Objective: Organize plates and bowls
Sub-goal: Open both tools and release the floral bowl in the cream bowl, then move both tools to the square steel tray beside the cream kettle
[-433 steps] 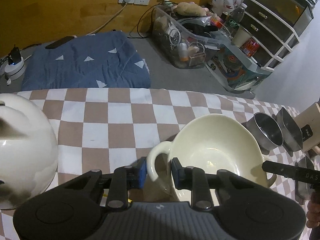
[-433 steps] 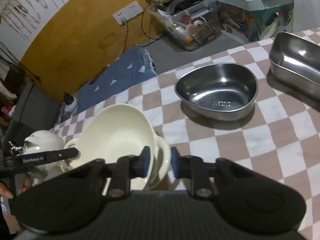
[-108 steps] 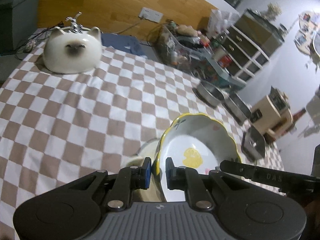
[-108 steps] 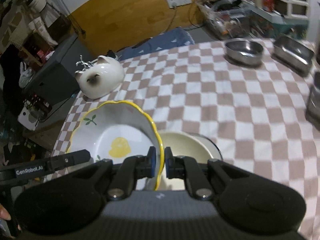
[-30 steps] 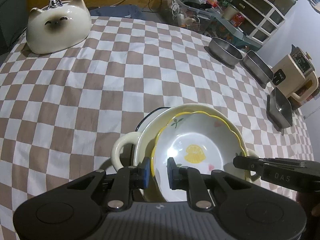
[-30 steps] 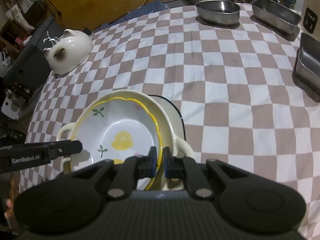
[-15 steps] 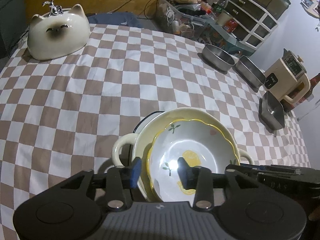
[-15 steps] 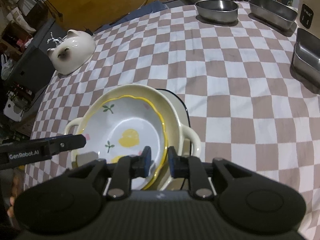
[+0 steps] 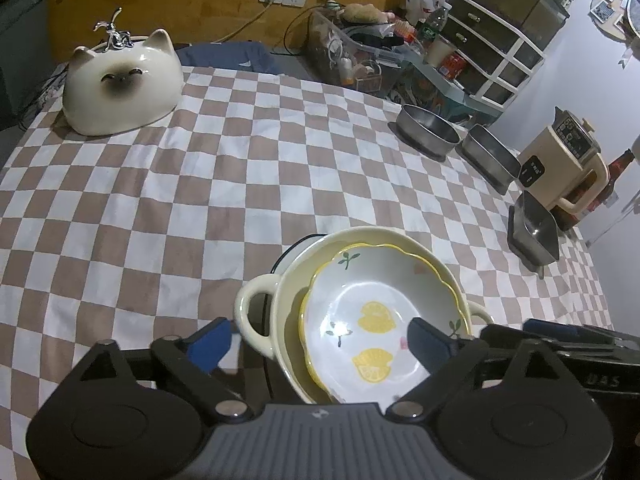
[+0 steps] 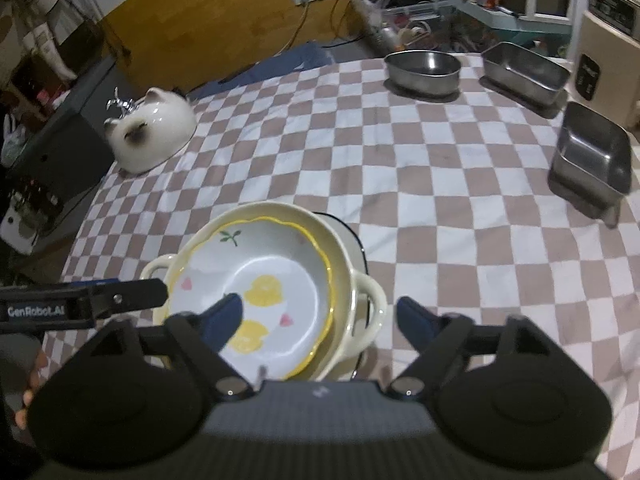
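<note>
Lemon plate (image 9: 376, 320) nested in cream bowl (image 9: 288, 280); left gripper (image 9: 320, 344) and right gripper (image 10: 320, 320) spreading, pinching nothing

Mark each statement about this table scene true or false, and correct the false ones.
1. The white scalloped dish with a yellow rim and lemon pattern sits inside the cream two-handled ceramic bowl. True.
2. The left hand-held gripper is clamped on the dish's rim. False: its jaws are opening, standing wide to either side of the rim without pressing on it.
3. The white cat-shaped ceramic piece stands at the far edge of the brown-and-white checked tablecloth. True.
4. The round steel bowl is stacked inside the rectangular steel tray. False: they stand side by side, apart.
5. The right hand-held gripper holds nothing. True: its jaws are opening.
</note>
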### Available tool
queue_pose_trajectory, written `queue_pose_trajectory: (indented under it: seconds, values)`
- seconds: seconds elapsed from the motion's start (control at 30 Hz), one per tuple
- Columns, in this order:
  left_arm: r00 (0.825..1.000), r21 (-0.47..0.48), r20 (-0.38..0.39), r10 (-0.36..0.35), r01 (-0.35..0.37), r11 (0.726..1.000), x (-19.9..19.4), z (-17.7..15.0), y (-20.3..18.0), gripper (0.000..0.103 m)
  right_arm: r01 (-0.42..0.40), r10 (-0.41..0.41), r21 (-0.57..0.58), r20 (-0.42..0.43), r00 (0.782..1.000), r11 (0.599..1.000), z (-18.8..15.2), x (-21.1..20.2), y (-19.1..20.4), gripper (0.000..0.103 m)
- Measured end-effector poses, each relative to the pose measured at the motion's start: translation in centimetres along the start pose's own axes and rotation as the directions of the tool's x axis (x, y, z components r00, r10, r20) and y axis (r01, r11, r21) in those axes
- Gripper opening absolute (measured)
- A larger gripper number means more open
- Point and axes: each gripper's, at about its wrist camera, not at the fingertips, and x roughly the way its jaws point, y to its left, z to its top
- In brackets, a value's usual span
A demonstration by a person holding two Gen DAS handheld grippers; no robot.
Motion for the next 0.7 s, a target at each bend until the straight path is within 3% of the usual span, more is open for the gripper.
queue_pose_trajectory:
  seconds: [0.1,0.7]
  values:
    - [1.000,-0.003,0.003,-0.002,0.002,1.000,-0.2,-0.1,0.3,0.103,0.016,-0.017,0.018,0.008,1.000,1.000,-0.4,-0.2,0.0,0.102]
    - [1.000,0.007,-0.008,-0.029,0.029,1.000,-1.5,-0.8,3.2,0.103,0.088,-0.089,0.072,0.016,0.996,0.994,-1.2,-1.3,1.0,0.102]
